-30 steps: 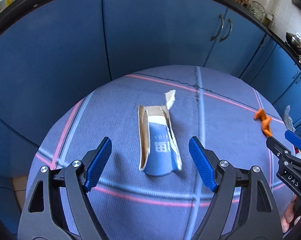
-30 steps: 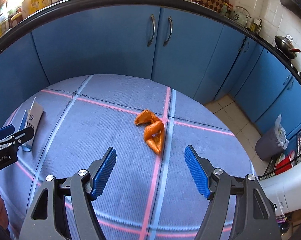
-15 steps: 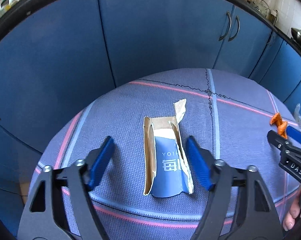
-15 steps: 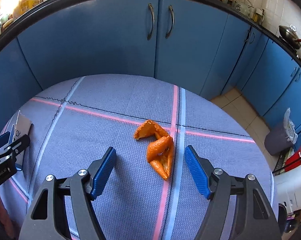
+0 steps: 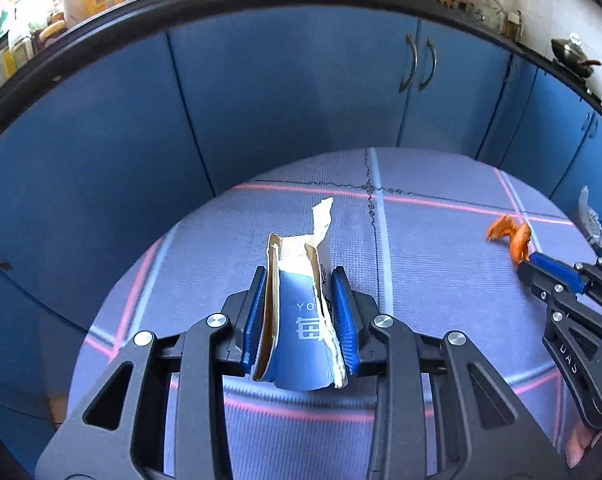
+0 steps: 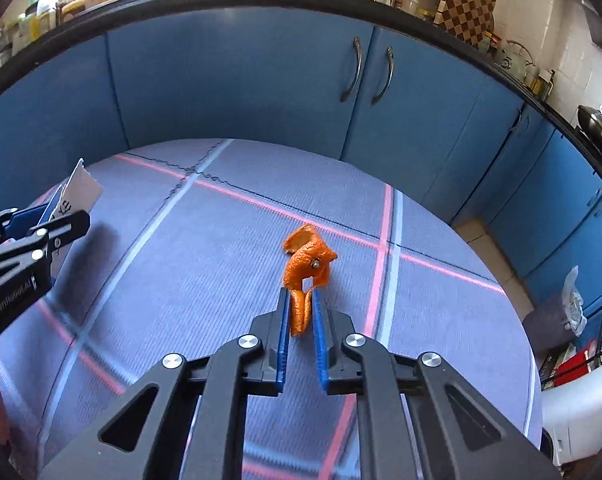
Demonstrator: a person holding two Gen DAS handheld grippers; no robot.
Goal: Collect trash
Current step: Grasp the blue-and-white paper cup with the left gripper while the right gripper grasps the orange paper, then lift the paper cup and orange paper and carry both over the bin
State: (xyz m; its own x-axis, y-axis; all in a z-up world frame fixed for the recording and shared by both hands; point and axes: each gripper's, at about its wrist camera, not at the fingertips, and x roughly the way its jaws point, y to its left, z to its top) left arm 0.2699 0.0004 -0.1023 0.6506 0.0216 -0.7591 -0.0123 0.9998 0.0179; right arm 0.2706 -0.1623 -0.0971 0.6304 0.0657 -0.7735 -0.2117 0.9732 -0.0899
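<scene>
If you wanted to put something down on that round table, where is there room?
Most of the tablecloth is bare: the wide stretch between the torn carton and orange peel, and the far rim by the blue cabinets.

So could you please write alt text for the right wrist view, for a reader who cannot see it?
The right gripper, its jaws just closed, pinches a curled orange peel over a round table with a blue checked cloth. At the left edge the left gripper holds a torn paper packet; blue kitchen cabinets stand behind.
</scene>
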